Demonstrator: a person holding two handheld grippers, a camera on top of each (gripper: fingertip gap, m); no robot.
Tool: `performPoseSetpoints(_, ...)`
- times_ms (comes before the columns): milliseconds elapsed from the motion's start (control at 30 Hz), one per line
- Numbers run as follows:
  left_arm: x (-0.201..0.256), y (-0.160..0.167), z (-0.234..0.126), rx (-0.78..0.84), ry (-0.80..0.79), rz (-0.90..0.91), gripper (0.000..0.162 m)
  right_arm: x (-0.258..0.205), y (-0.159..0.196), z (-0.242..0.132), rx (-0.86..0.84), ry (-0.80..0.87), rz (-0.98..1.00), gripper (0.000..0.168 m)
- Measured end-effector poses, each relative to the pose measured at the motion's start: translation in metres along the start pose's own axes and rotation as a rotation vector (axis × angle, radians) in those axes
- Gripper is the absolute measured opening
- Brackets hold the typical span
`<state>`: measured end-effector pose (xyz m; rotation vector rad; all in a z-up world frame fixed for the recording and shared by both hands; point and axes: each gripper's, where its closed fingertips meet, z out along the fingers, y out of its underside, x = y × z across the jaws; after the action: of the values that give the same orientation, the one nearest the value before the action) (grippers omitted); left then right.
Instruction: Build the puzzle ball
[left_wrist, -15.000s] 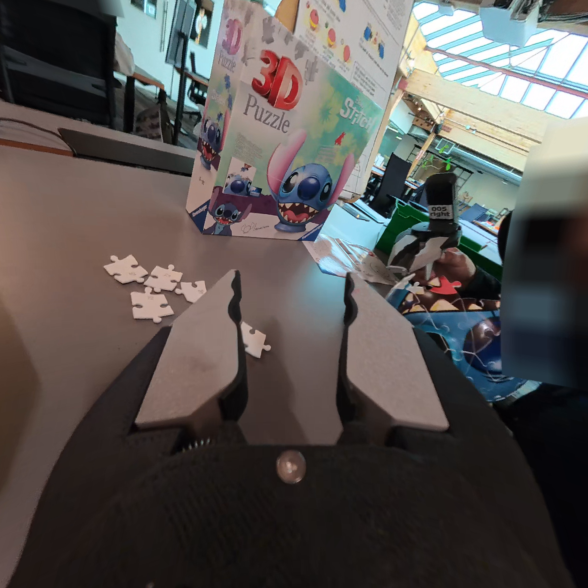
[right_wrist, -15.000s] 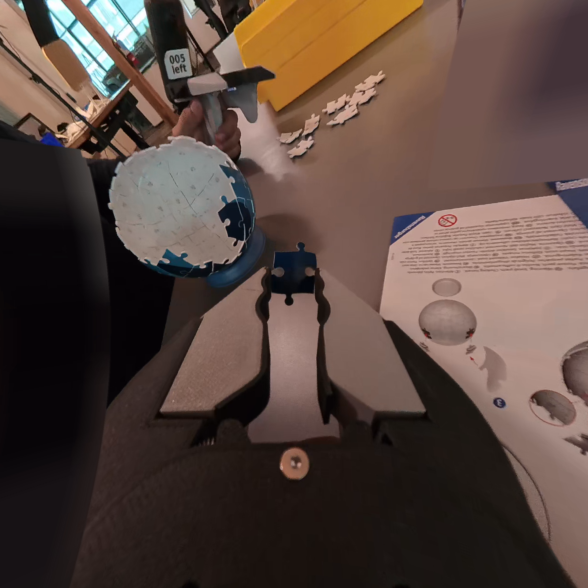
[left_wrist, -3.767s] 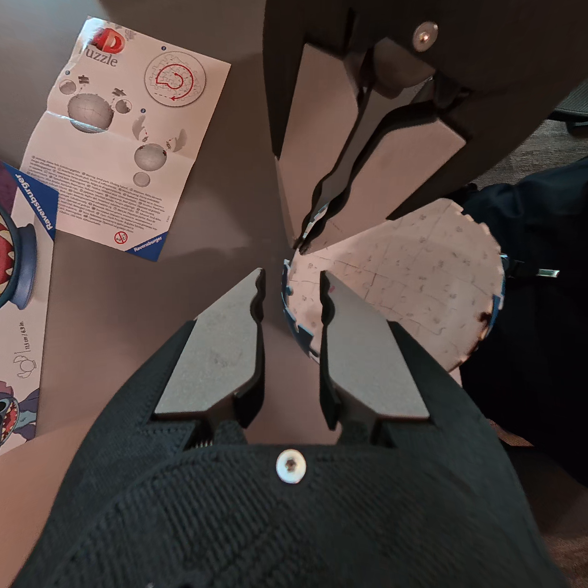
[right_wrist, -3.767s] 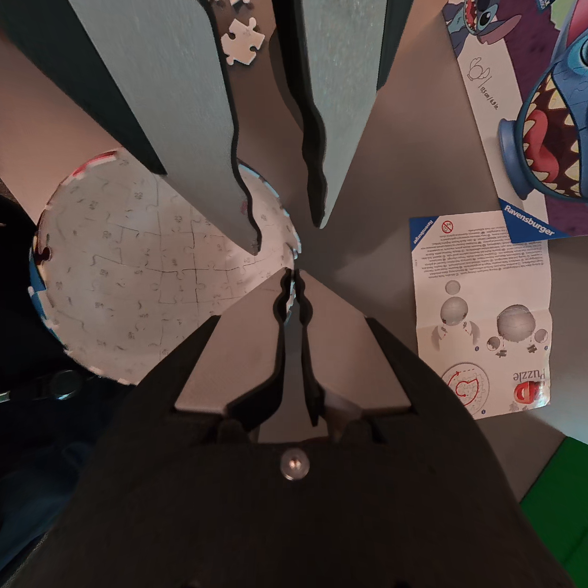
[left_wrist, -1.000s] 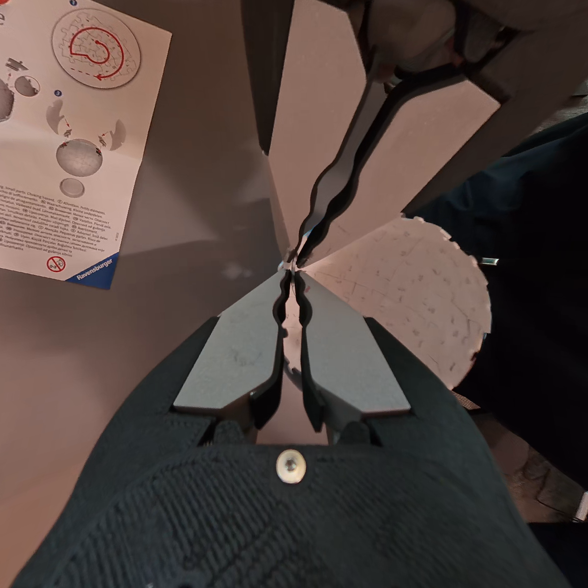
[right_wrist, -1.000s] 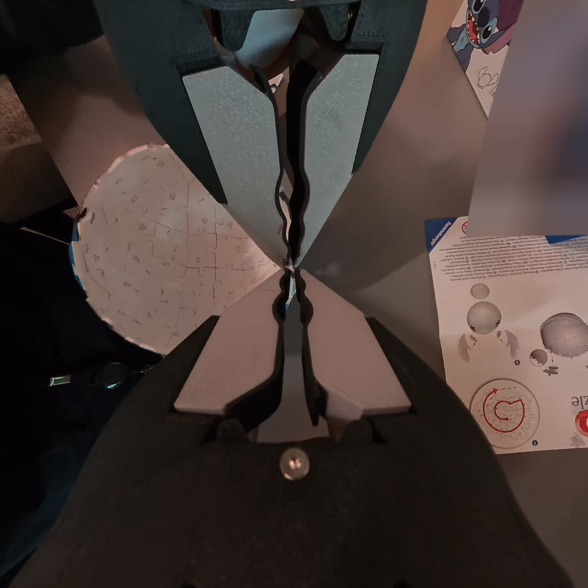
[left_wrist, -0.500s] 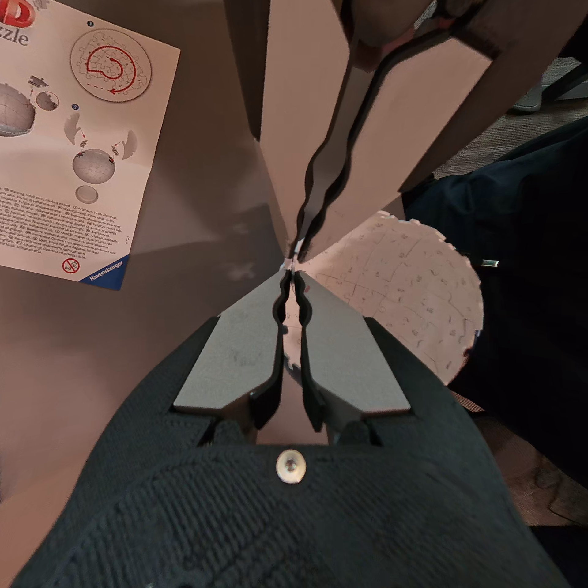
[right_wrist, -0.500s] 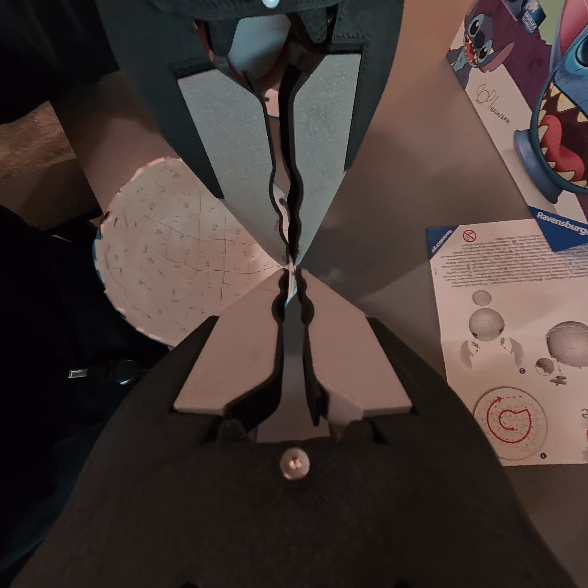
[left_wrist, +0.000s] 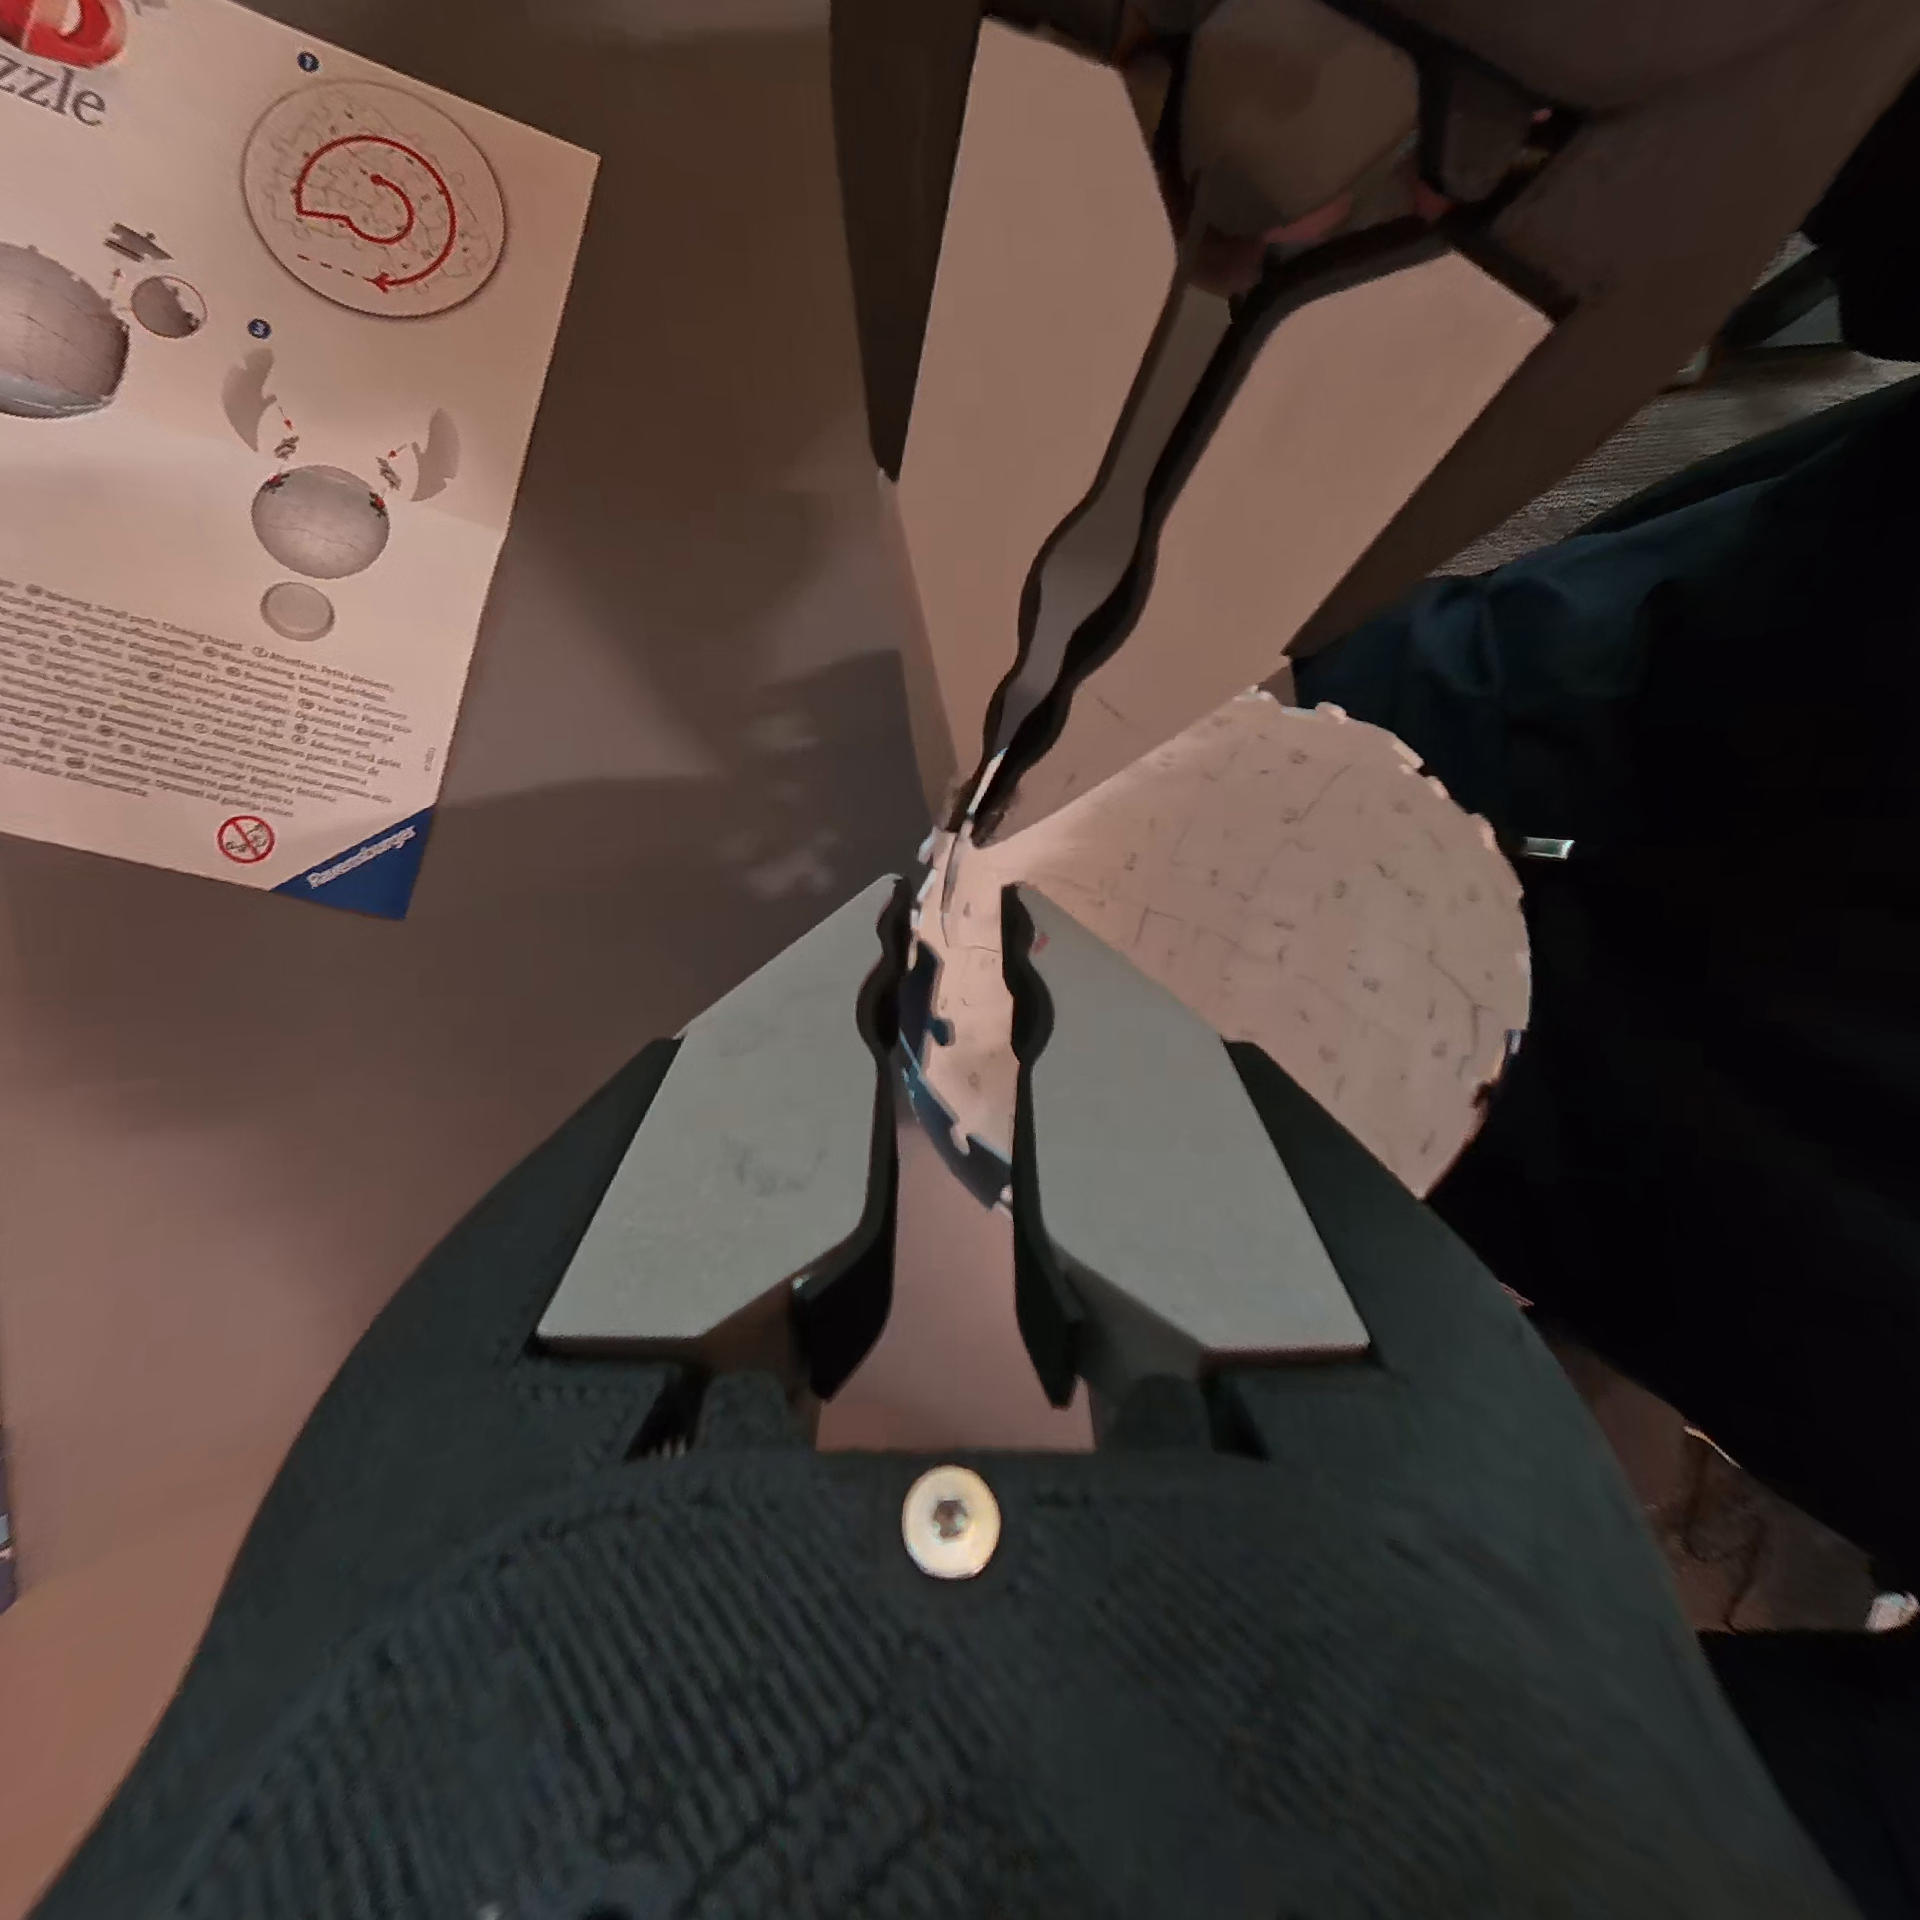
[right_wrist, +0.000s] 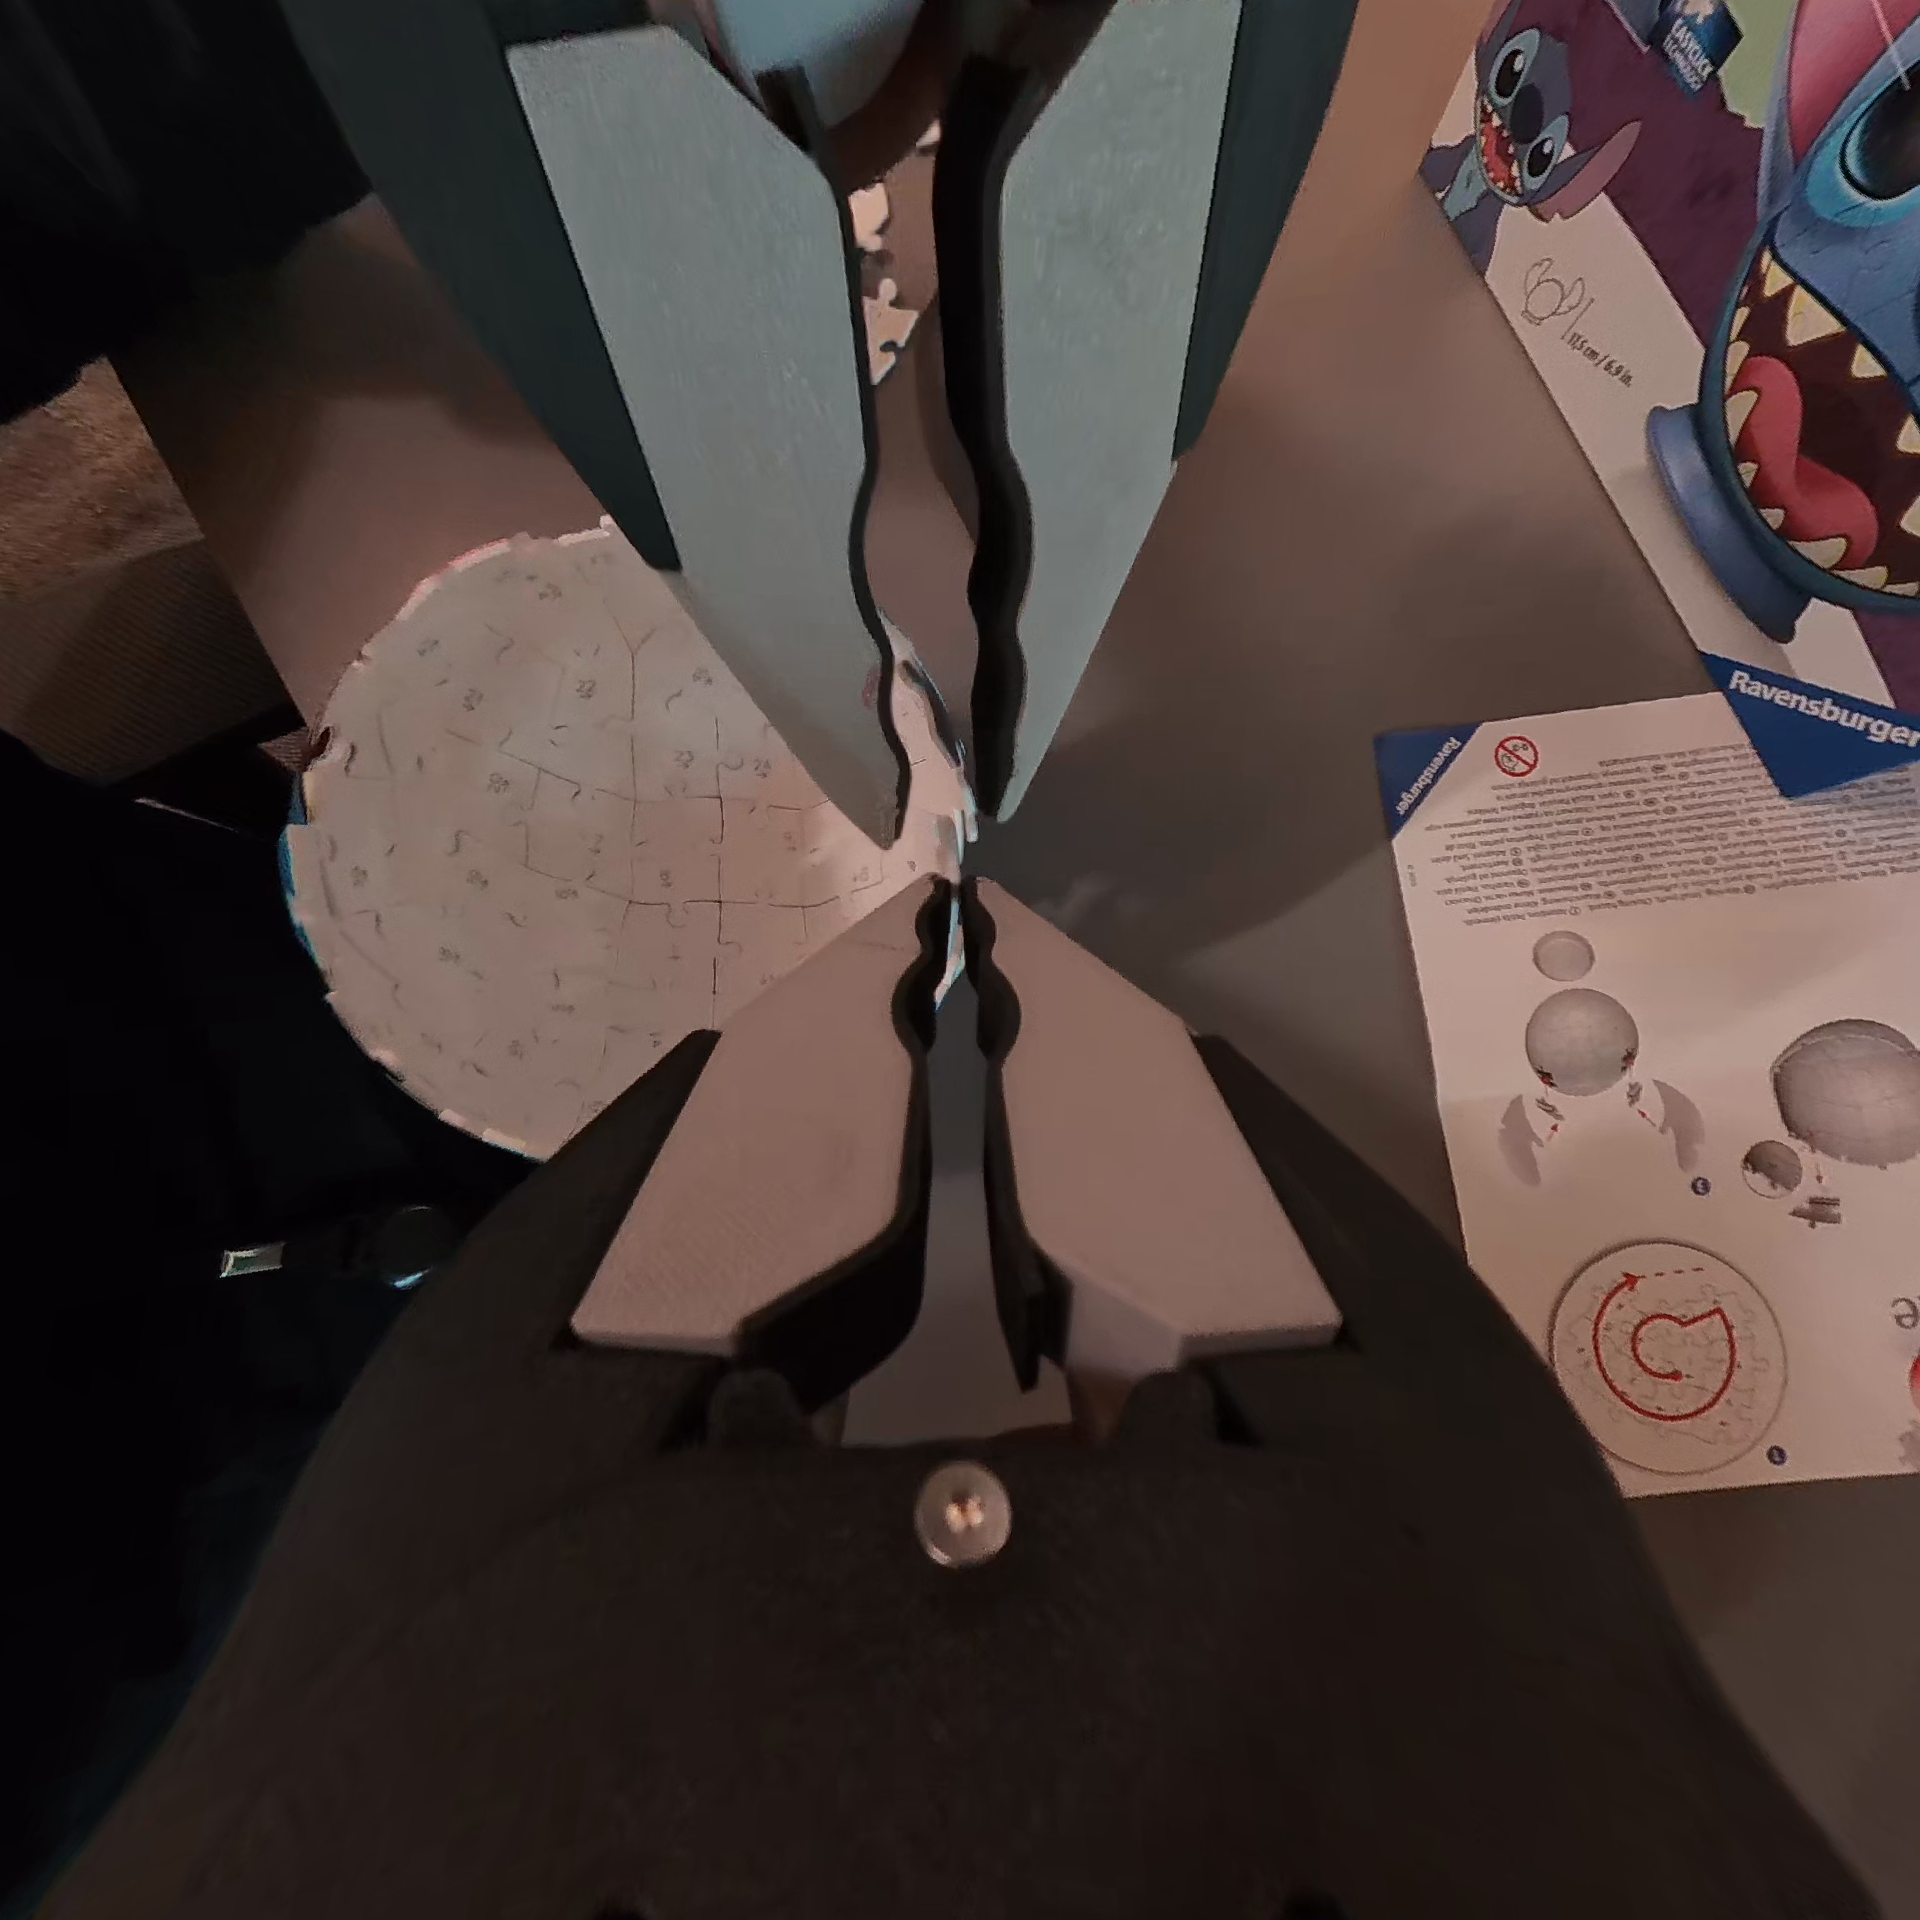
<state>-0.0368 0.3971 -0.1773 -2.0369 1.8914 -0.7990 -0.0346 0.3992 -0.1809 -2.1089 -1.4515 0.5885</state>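
My left gripper stands partly open, its grey fingers straddling the jagged rim of the curved white puzzle-ball shell without clamping it. My right gripper is nearly closed, its tips pinching a thin white edge at that same rim point; whether this is a loose piece or the shell's own rim I cannot tell. The shell sits on the brown table, with the white printed instruction sheet well apart from it.

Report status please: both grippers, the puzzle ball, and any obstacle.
Left gripper open around shell rim. Right gripper shut on puzzle ball shell. Instruction sheet lies aside; nothing blocks.
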Motion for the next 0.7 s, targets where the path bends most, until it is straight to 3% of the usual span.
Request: performPoseSetpoints(700,-0.006,-0.003,0.006,-0.034,0.061,0.005,0.0,0.003,0.003,0.006,0.018,-0.042,0.047,0.0)
